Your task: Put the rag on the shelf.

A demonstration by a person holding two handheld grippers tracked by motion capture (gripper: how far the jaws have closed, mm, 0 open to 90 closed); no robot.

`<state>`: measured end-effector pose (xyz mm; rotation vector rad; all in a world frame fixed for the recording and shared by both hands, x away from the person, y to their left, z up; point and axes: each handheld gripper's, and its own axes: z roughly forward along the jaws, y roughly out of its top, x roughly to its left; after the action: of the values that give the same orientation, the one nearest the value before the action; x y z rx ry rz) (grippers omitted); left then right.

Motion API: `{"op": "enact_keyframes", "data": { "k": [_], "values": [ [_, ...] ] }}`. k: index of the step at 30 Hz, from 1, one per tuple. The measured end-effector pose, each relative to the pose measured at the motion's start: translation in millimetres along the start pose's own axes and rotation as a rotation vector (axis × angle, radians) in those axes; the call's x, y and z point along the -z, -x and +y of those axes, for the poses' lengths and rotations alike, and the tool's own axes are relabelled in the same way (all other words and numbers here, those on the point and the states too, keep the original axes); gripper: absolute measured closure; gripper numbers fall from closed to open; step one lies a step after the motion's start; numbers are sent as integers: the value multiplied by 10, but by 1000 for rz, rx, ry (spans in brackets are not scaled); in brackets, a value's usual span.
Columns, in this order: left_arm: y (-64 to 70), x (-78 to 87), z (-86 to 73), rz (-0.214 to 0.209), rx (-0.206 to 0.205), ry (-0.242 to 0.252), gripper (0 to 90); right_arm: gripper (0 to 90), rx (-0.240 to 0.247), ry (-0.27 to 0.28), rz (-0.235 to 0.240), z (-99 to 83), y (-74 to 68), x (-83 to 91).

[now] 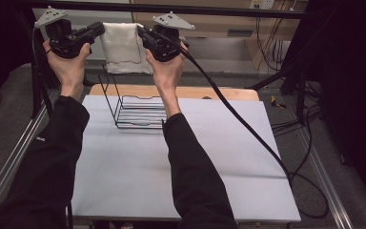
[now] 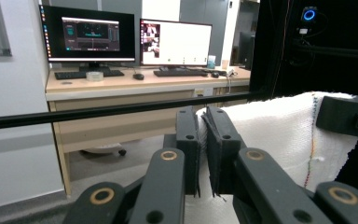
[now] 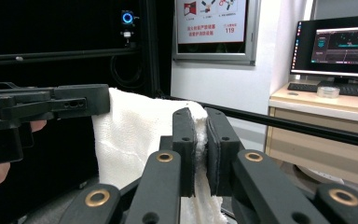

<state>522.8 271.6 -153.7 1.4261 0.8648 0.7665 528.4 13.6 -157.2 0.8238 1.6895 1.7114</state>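
A white towel (image 1: pixel 122 47) with a red stitched line hangs spread in the air above the table's far edge. My left gripper (image 1: pixel 101 28) is shut on its left top corner, my right gripper (image 1: pixel 140 32) on its right top corner. In the left gripper view the jaws pinch the white towel (image 2: pixel 270 130), and my right gripper (image 2: pixel 349 116) shows at the far right. In the right gripper view the jaws clamp the towel (image 3: pixel 135 135), with my left gripper (image 3: pixel 103 99) holding the far corner. A black wire rack (image 1: pixel 136 110) stands on the table below the towel.
The white table top (image 1: pixel 138 167) lies under my forearms, with a wooden board (image 1: pixel 195 91) along its far edge. A black cable (image 1: pixel 248 129) trails from my right gripper across the table's right side. A black bar (image 1: pixel 205 10) runs across behind the towel.
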Motion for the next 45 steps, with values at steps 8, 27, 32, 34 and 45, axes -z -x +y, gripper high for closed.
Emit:
{"op": "enact_keyframes", "data": {
  "k": [8, 27, 32, 34, 45],
  "values": [
    [-25, -74, -76, 5, -2, -14, 840, 838, -6, -22, -14, -62, 31, -45],
    [-55, 38, -364, -12, -7, -46, 840, 838, 7, -86, -18, -247, -68, -25],
    [-34, 42, -429, -19, -13, -57, 840, 837, 4, -97, -17, -336, -55, 1],
    [-22, 36, -452, -21, -17, -61, 840, 837, 1, -102, -16, -376, -37, 6],
    [54, 26, -561, -36, -36, -83, 840, 837, -36, -105, -12, -563, 44, 72]
  ]
}}
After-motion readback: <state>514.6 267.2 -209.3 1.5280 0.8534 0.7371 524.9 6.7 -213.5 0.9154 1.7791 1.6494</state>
